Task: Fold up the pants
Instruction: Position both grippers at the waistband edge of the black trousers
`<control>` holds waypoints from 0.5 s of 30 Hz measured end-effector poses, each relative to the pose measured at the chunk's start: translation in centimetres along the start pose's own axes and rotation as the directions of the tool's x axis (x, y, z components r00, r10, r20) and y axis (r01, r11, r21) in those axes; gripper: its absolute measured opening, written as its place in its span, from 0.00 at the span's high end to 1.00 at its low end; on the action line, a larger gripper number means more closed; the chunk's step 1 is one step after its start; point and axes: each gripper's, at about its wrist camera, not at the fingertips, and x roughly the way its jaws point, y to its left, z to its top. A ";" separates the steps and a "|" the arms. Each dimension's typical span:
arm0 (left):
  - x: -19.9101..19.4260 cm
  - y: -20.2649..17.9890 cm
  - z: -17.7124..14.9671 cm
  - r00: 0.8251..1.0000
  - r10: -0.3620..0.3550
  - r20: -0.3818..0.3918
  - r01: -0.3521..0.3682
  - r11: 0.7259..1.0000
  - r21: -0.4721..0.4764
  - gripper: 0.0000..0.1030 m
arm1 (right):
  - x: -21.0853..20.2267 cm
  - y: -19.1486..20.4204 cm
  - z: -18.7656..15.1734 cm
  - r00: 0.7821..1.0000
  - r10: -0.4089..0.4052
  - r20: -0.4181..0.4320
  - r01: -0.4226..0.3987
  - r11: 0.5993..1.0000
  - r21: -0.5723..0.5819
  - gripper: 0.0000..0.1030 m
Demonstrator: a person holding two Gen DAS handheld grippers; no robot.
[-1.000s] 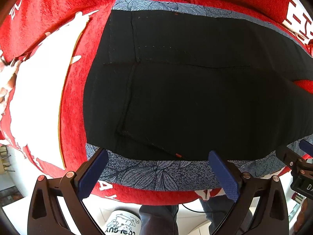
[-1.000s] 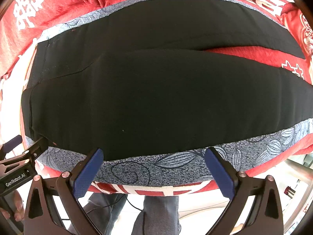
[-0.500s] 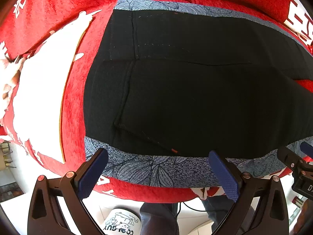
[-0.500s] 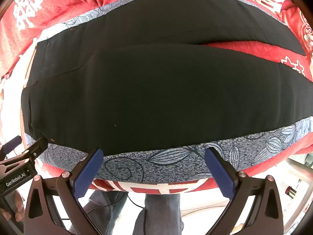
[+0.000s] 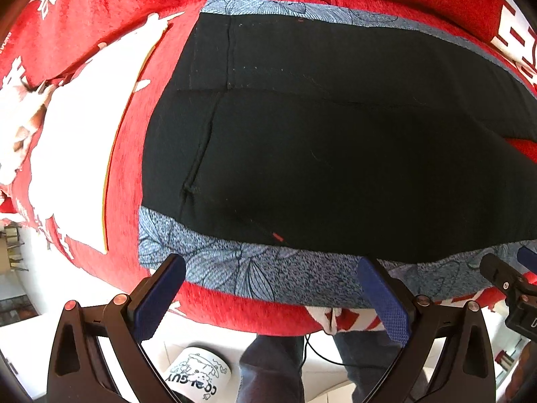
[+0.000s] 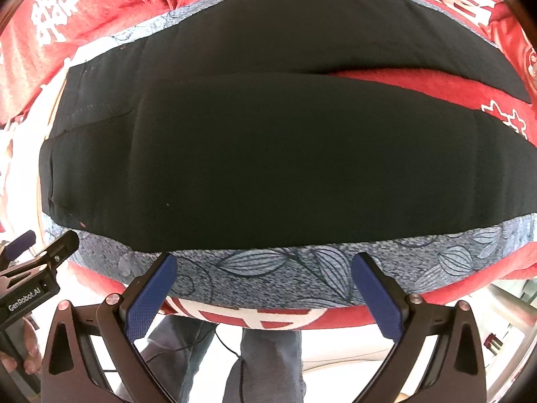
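Left wrist view: both tongs, left (image 5: pixel 268 288) and right (image 6: pixel 265 285), gape empty; they have edged closer to the pants' (image 5: pixel 335 154) near hem, so gripping seems next.

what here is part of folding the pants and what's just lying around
For the job:
- pants, black with a grey leaf-print side band, laid flat
- left claw, open, at the near band
- right claw, open, at the near band

Just there:
- red blanket under the pants
- white mug on the floor
- cable by the person's legs
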 end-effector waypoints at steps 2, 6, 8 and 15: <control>-0.3 -0.1 -0.4 1.000 -0.001 0.002 0.001 1.000 0.007 0.00 | 0.0 0.1 -0.2 1.000 0.003 -0.002 -0.003 1.000 0.007 0.00; -0.1 0.0 -0.6 1.000 -0.010 0.005 0.010 1.000 0.028 0.00 | 0.1 0.4 -0.6 1.000 0.007 0.008 -0.008 1.000 0.025 0.00; 0.4 0.3 -0.5 1.000 -0.022 0.007 0.021 0.999 0.041 0.00 | 0.0 0.4 -0.6 1.000 0.010 0.015 -0.011 0.999 0.037 0.00; 1.1 2.4 -1.4 0.997 -0.074 0.027 0.073 0.997 0.028 0.00 | 0.3 0.7 -2.6 0.975 0.206 0.088 -0.214 0.972 0.093 0.00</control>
